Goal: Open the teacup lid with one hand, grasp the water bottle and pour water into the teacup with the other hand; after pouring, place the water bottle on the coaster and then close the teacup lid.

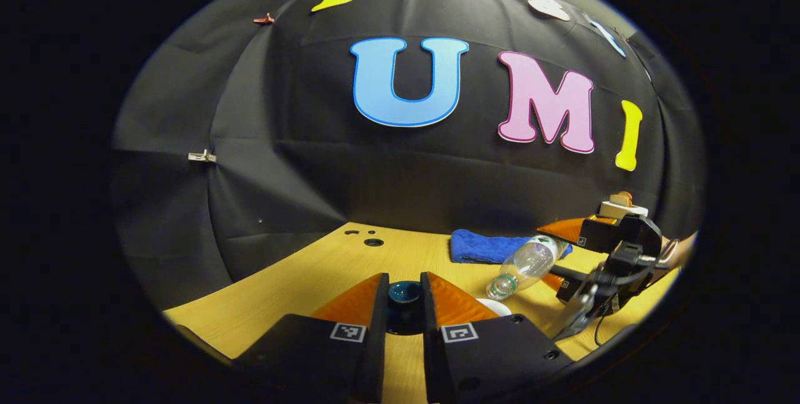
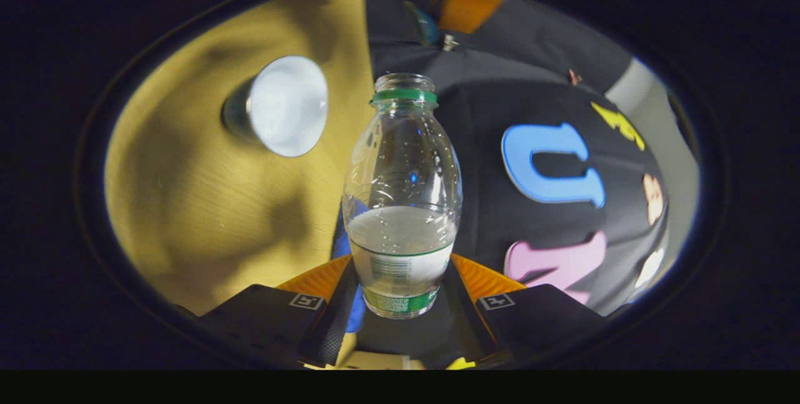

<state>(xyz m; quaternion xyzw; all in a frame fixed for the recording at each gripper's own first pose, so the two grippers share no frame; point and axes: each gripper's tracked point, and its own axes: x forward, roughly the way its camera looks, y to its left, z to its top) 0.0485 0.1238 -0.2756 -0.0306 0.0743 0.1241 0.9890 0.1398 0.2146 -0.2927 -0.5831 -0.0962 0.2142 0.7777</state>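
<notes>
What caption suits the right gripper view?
Right gripper tips a clear water bottle toward the open teacup.

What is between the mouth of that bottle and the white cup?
Nothing solid: in the right gripper view, bare wooden table shows between the water bottle mouth and the teacup.

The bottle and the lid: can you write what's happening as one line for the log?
left claw: shut on lid | right claw: shut on water bottle, tilted | teacup: open | step: pouring
</notes>
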